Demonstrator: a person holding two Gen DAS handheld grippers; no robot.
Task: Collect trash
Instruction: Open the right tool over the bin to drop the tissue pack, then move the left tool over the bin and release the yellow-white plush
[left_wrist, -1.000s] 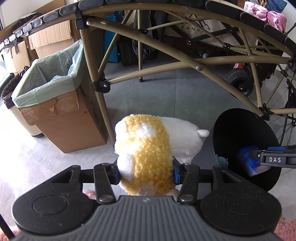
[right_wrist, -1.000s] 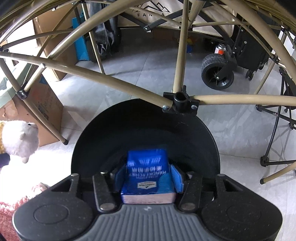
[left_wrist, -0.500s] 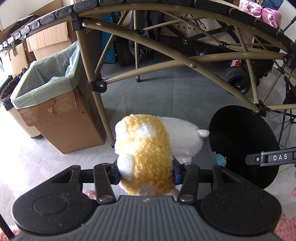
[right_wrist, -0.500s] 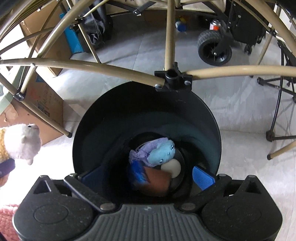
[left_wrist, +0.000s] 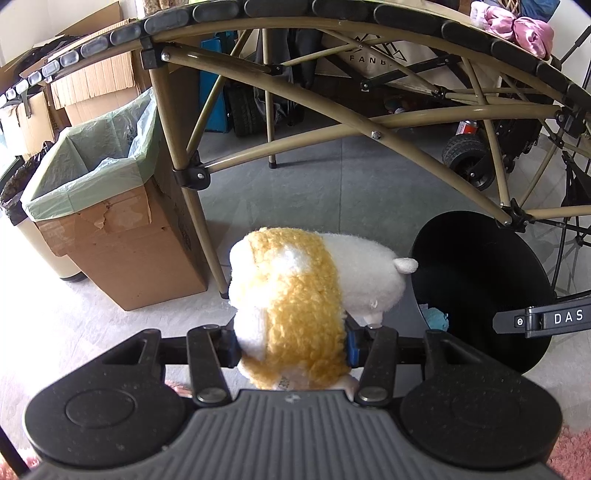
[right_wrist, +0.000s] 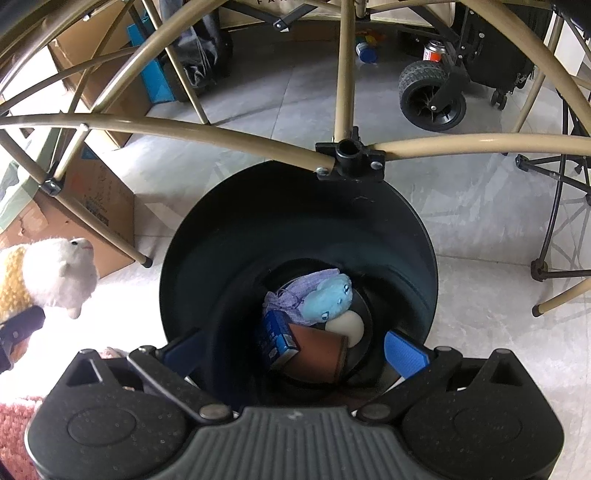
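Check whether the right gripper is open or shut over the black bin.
Open. The right gripper has its blue-padded fingers spread wide above the round black bin, gripping nothing.

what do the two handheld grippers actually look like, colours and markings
Both the left gripper and the right gripper are matte black speckled plastic: a ribbed grey centre panel, a round disc on each side, linkage bars with silver rivets. The fingers carry blue pads. One bar reads "DAS" in white. No cables or sleeves show.
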